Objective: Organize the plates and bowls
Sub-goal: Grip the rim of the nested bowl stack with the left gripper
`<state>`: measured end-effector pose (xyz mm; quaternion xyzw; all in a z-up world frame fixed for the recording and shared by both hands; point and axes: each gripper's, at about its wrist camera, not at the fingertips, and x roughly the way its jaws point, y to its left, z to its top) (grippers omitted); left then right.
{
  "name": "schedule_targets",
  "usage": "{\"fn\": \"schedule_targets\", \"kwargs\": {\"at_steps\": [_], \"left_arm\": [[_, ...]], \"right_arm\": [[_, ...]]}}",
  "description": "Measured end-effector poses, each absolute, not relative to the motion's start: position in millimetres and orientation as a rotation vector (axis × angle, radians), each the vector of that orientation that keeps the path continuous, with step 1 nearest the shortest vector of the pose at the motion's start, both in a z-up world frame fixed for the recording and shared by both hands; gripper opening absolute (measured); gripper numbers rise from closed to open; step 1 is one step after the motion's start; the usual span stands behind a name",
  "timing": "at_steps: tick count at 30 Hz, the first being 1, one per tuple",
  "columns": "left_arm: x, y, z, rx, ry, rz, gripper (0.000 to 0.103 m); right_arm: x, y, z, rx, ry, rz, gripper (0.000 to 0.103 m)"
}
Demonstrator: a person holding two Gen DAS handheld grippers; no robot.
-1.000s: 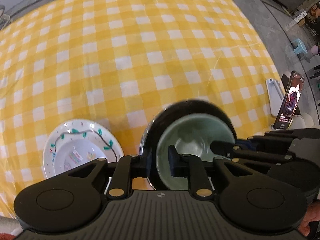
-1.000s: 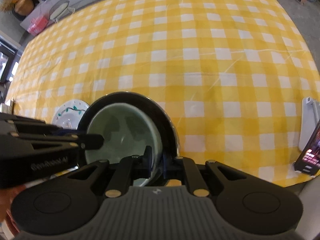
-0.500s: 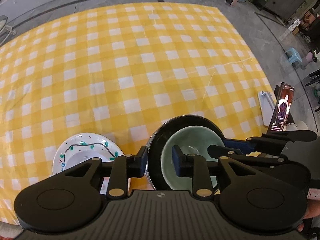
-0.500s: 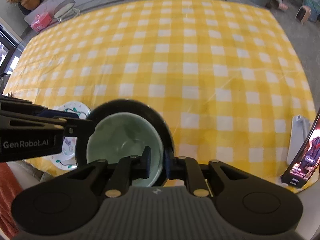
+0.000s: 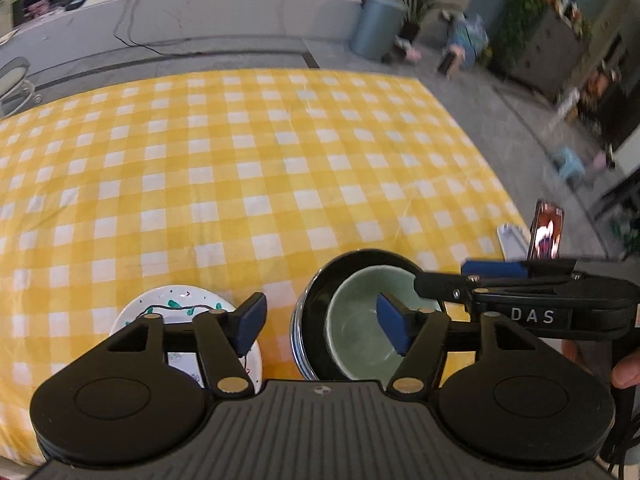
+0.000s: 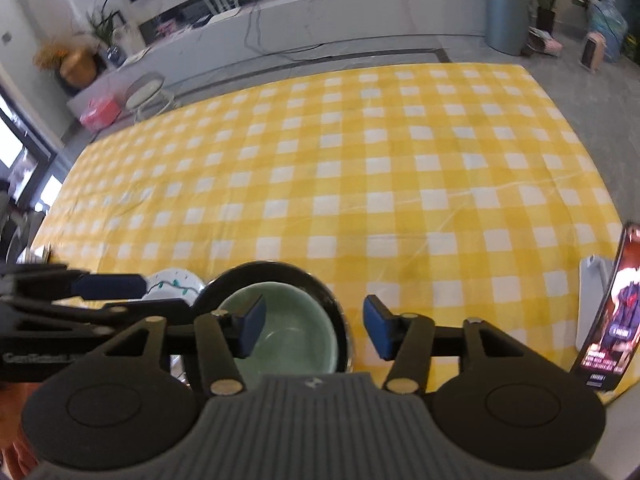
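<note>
left wrist view: the left gripper (image 5: 322, 326) is spread wide with nothing in its grasp, raised above the black bowl (image 5: 316, 300) near the yellow checked tablecloth's (image 5: 248, 168) near edge. a green bowl (image 5: 360, 332) sits nested inside the black bowl; a white painted plate (image 5: 180, 300) lies just left of it.

right wrist view: the right gripper (image 6: 314, 330) is likewise wide apart and empty above the black bowl (image 6: 280, 270), with a phone (image 6: 612, 316) propped well to its right.
</note>
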<state>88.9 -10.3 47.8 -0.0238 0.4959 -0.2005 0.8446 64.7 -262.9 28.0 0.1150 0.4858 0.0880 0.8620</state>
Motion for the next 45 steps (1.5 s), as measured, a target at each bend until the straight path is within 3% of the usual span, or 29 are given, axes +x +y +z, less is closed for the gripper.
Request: {"fn": "schedule_targets", "kwargs": {"at_steps": [2, 15, 36, 45], "left_arm": [[84.2, -6.1, 41.0, -0.084, 1.02, -0.398, 0.08], [73.4, 22.9, -13.8, -0.451, 0.99, -0.269, 0.081], [68.1, 12.4, -54.2, -0.578, 1.024, -0.254, 0.08], [68.0, 14.5, -61.9, -0.614, 1.054, -0.275, 0.072]], "right_arm": [[60.5, -265.9, 20.4, 0.295, 1.026, 0.181, 0.064], [49.8, -277.4, -41.1, 0.552, 1.039, 0.148, 0.072], [56.1, -272.2, -78.5, 0.695, 1.066, 0.226, 0.069], [54.4, -281.6, -86.5, 0.744, 1.056, 0.247, 0.063]]}}
